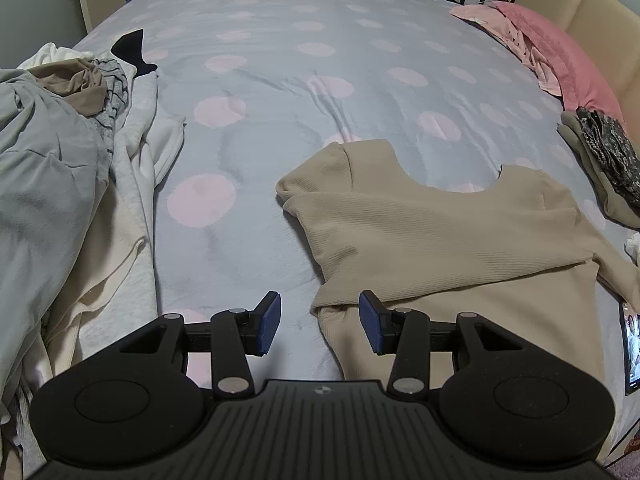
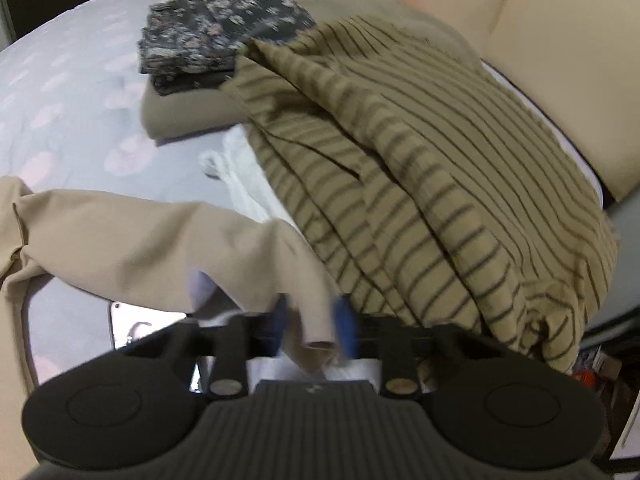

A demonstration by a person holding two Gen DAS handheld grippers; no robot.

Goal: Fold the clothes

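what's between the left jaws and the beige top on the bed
Nothing visible. The left gripper hangs open over the hem edge of the beige top, with only bare polka-dot bedspread under the gap; the laundry pile lies off to the left.

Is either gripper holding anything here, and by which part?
The right gripper grips the beige top by a sleeve end. The left gripper is open and holds nothing, above the top's side edge.

bed [image 1: 280,32] | beige top [image 1: 420,224] | laundry heap [image 1: 60,152] | pink pillow [image 1: 560,52]
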